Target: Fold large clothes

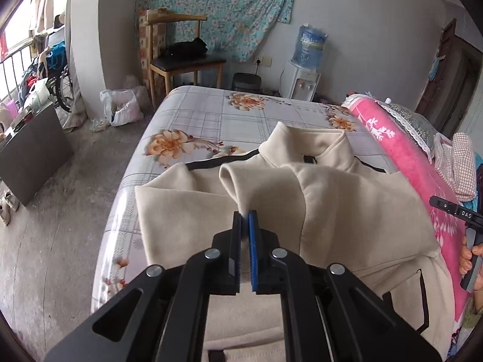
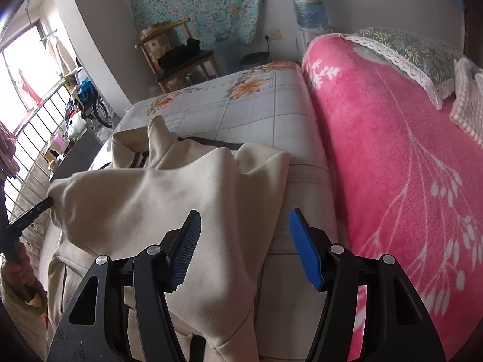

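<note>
- The cream jacket [image 1: 347, 199] lies on the bed [image 1: 211, 114], collar toward the far edge, beside a pink blanket [image 2: 392, 166].
- Left tongs [image 1: 245, 215] pinch a sleeve fold.
- Right tongs [image 2: 244, 226] stand spread above the jacket's right edge, touching nothing.

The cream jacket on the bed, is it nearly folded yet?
Not yet, it's early on. Done: the cream jacket lies spread on the bed, collar at the far end. In hand: the left gripper has its jaws shut on a sleeve, lifting it over the body. The right gripper hangs with open jaws above the jacket's right edge, holding nothing. Left: laying both sleeves flat and folding the body.
</note>
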The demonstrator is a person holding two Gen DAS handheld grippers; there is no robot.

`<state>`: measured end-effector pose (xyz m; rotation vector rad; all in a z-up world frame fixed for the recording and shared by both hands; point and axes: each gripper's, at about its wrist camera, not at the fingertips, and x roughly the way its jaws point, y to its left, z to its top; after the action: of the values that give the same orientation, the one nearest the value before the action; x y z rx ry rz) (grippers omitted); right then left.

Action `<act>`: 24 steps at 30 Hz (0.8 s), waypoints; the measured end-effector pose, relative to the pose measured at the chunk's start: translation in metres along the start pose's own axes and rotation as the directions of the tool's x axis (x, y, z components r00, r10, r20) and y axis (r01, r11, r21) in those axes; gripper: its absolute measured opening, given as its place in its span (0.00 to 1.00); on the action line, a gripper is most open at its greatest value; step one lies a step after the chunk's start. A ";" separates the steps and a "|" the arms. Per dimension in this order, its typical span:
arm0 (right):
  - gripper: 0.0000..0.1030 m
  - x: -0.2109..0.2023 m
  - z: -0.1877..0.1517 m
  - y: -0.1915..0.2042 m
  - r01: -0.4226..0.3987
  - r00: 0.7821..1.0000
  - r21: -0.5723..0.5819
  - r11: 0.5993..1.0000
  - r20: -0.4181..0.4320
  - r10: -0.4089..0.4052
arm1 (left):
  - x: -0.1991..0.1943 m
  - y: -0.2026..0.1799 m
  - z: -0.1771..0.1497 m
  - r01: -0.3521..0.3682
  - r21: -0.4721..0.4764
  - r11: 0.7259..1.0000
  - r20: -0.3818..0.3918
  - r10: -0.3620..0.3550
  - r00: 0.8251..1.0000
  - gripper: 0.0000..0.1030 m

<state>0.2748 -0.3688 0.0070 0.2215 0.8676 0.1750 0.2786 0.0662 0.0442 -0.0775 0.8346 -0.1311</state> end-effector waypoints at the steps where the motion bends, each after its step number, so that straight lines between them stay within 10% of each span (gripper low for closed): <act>1: 0.56 0.003 0.002 0.001 0.003 1.000 -0.008 1.000 -0.005 -0.003 | 0.004 0.004 -0.005 -0.021 -0.004 1.000 -0.027 0.021 0.999 0.04; 7: 0.57 0.034 0.018 0.009 0.049 0.998 -0.031 0.998 -0.037 -0.050 | 0.039 0.033 -0.037 -0.052 -0.060 0.997 -0.155 0.042 0.987 0.04; 17: 0.37 0.070 0.034 -0.031 0.137 0.987 0.111 0.984 -0.097 -0.127 | 0.009 0.028 -0.029 -0.036 -0.066 0.997 -0.071 0.031 0.997 0.04; 19: 0.02 0.070 0.035 -0.028 0.126 0.989 0.069 0.990 -0.087 -0.119 | 0.014 0.030 -0.030 -0.015 -0.078 0.997 -0.071 0.009 0.997 0.04; 24: 0.02 0.039 0.042 -0.033 0.035 0.999 0.114 0.993 0.010 -0.036 | -0.039 0.027 -0.009 0.111 -0.097 0.989 0.085 -0.103 0.991 0.04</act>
<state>0.3338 -0.3963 -0.0044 0.3127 0.8700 0.0908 0.2488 0.0988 0.0636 -0.2220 0.7574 -0.1859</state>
